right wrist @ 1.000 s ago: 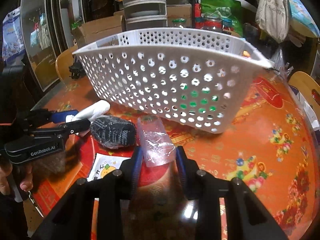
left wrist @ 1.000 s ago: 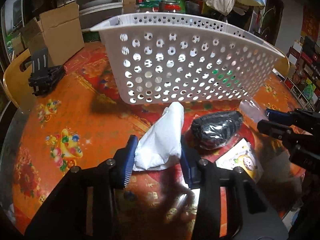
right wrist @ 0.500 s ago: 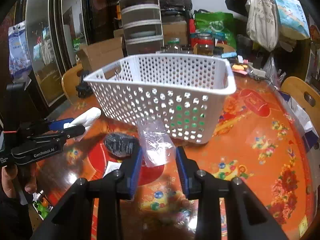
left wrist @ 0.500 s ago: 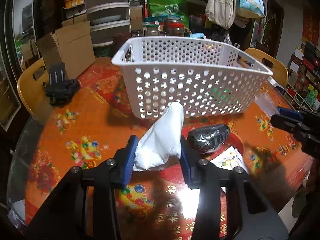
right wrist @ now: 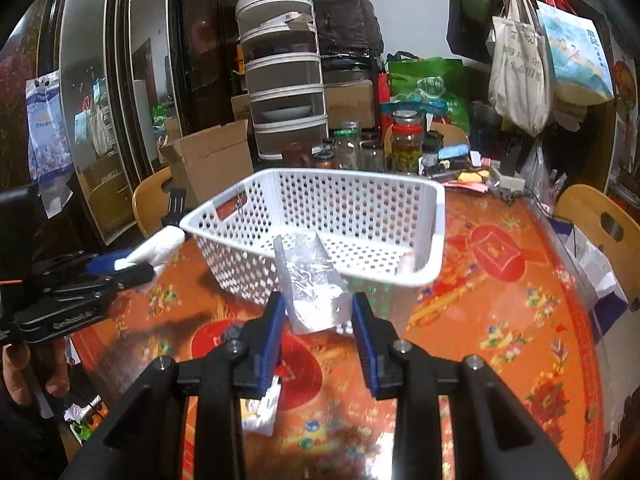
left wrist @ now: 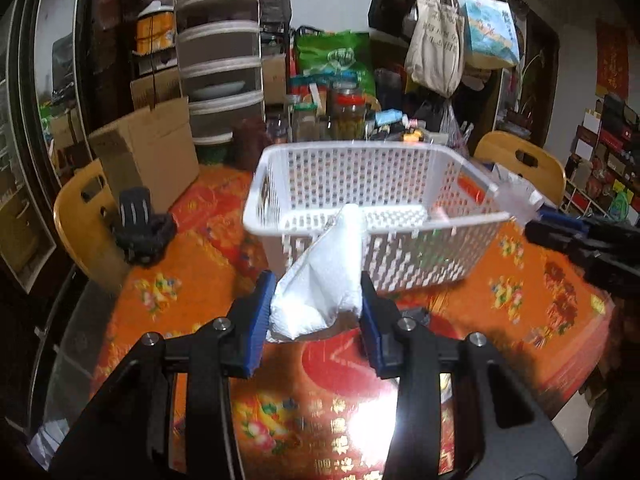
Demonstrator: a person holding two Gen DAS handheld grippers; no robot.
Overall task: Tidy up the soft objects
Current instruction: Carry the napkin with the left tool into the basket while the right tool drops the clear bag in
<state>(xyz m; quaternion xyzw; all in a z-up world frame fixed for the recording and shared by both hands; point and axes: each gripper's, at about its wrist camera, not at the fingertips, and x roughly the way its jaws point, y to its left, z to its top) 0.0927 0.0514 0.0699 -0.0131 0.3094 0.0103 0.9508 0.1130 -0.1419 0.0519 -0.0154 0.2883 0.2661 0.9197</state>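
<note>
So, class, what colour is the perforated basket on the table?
White: the basket shows best in the right wrist view.

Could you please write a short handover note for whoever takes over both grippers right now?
Left gripper: shut on the white cloth, held in the air in front of the basket.
Right gripper: shut on the clear plastic packet, held in the air by the basket's near rim.
Done: both items picked up.
Left: drop both into the basket, which looks nearly bare inside. A printed packet lies on the table below the right gripper.
</note>
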